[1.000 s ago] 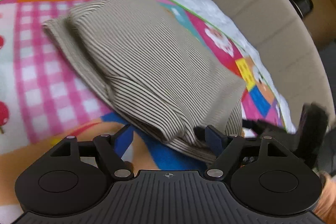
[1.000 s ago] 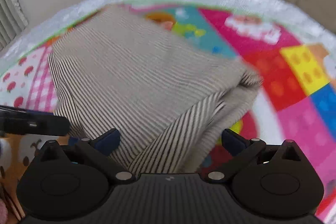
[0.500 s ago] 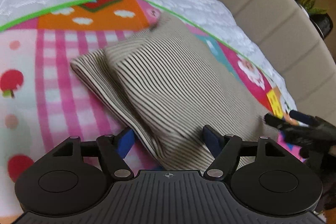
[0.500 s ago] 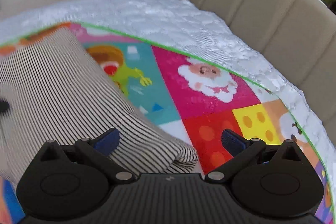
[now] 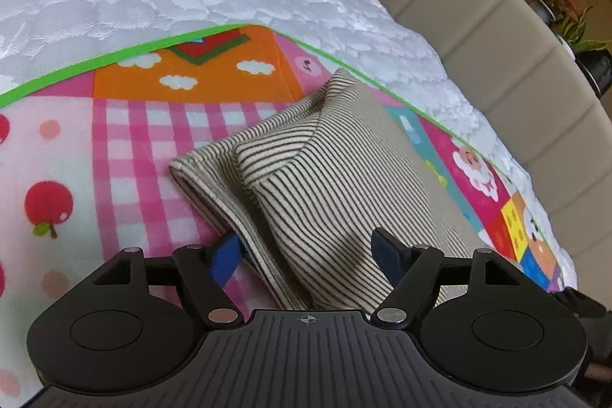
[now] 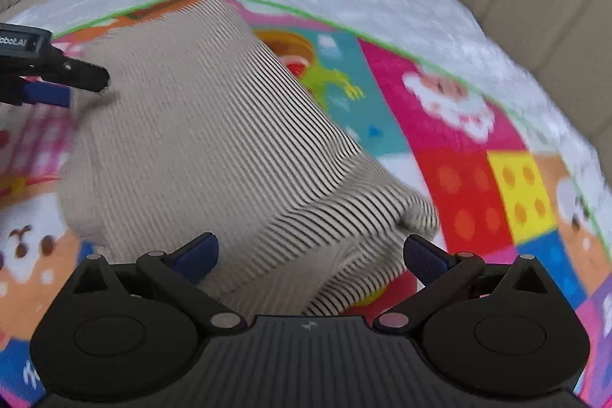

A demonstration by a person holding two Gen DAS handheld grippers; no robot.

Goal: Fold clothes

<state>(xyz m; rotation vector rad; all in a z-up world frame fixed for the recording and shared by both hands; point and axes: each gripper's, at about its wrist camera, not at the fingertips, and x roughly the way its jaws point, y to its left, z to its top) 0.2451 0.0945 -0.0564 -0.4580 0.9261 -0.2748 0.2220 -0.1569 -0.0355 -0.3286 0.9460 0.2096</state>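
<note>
The striped garment [image 5: 325, 178] is lying folded into a compact stack on the colourful play mat [image 5: 114, 140], towards its green-trimmed far edge. The left tool [image 5: 306, 255] is opening, its fingers straddling the stack's near corner without pinching it, probably to tidy the layers. The right tool [image 6: 310, 255] is hanging spread over the opposite end, holding nothing.

Both grippers, left gripper [image 5: 308, 251] and right gripper [image 6: 310, 255], are black, with blue finger pads [image 5: 225, 257], round ribbed housings and silver pivot screws.

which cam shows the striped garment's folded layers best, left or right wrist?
Left wrist. The striped garment is sharp there, with the stacked fold edges on its left side plainly separate. In the right wrist view the garment fills more of the frame but is motion-blurred, so the layers smear together.
</note>
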